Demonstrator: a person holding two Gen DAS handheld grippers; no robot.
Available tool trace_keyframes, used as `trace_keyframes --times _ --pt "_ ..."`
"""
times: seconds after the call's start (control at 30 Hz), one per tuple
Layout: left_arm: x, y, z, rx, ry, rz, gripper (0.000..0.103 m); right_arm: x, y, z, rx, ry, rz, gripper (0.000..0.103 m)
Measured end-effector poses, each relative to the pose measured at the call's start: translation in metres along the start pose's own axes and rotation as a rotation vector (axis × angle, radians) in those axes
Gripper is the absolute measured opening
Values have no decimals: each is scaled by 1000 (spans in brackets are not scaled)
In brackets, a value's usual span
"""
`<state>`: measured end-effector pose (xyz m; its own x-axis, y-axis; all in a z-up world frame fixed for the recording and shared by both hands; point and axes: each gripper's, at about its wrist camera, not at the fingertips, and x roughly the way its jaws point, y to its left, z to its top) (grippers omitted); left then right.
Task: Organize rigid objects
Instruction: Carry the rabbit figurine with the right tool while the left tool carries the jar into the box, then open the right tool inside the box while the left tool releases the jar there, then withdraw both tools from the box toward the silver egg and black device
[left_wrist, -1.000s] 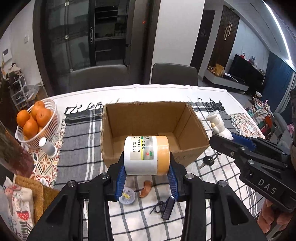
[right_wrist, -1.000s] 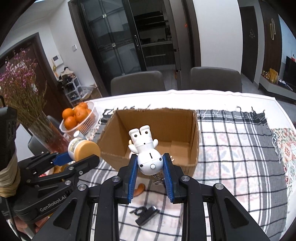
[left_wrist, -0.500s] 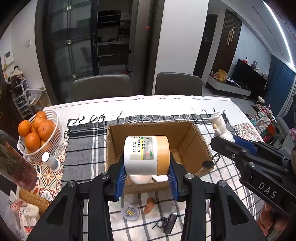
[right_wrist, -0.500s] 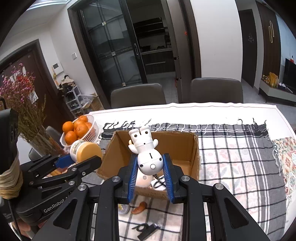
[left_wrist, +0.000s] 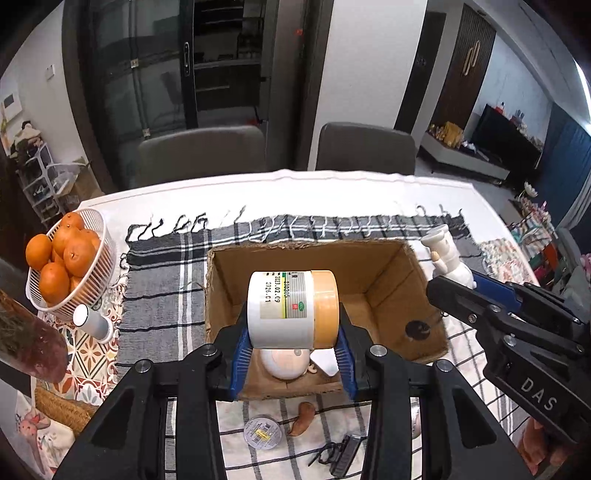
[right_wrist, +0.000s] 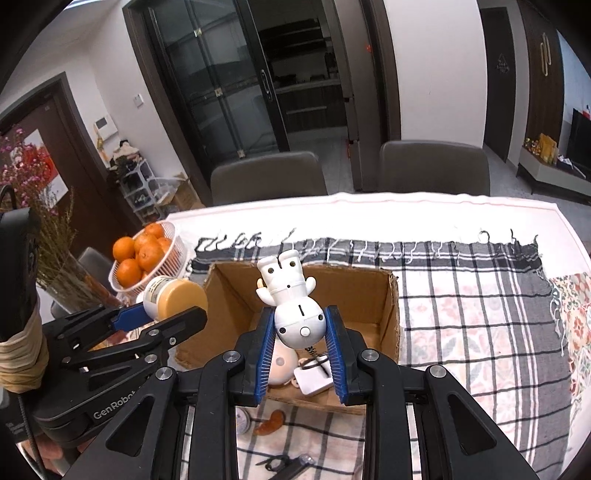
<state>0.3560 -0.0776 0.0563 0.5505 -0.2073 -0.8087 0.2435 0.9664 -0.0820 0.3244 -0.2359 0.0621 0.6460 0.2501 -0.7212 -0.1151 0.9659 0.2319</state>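
Note:
My left gripper (left_wrist: 291, 354) is shut on a white bottle with a tan cap (left_wrist: 291, 308), held sideways above the open cardboard box (left_wrist: 384, 266); the bottle also shows in the right wrist view (right_wrist: 173, 299). My right gripper (right_wrist: 300, 349) is shut on a white toy figure (right_wrist: 293, 306), held upside down over the same box (right_wrist: 391, 314); the figure also shows in the left wrist view (left_wrist: 448, 260). Inside the box lie a round white object (left_wrist: 282, 365) and a small white piece (right_wrist: 312, 380).
A white basket of oranges (left_wrist: 62, 266) and a small white cylinder (left_wrist: 90, 319) stand at the left. On the checked cloth in front of the box lie a small round tin (left_wrist: 262, 432), an orange-brown piece (left_wrist: 303, 422) and a black clip (left_wrist: 341, 448). A vase of dried flowers (right_wrist: 44, 236) stands at the far left.
Both grippers have risen and moved forward with their objects, so they now hang over the box and I look down into it. Neither grip has changed.

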Motion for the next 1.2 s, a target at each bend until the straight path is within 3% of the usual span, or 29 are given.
trace_keyframes --times 0.67,0.77,0.83,1.2 --pt "64 4 -7 11 186 49 39 66 -22 -12 18 215 -45 28" --pt "67 3 -7 22 194 60 43 72 -24 -13 18 240 -48 29" --pt "66 3 -8 18 191 65 52 74 -26 -14 22 247 -55 31" --pt "29 -6 -21 46 119 91 64 49 -25 -23 17 231 -81 44"
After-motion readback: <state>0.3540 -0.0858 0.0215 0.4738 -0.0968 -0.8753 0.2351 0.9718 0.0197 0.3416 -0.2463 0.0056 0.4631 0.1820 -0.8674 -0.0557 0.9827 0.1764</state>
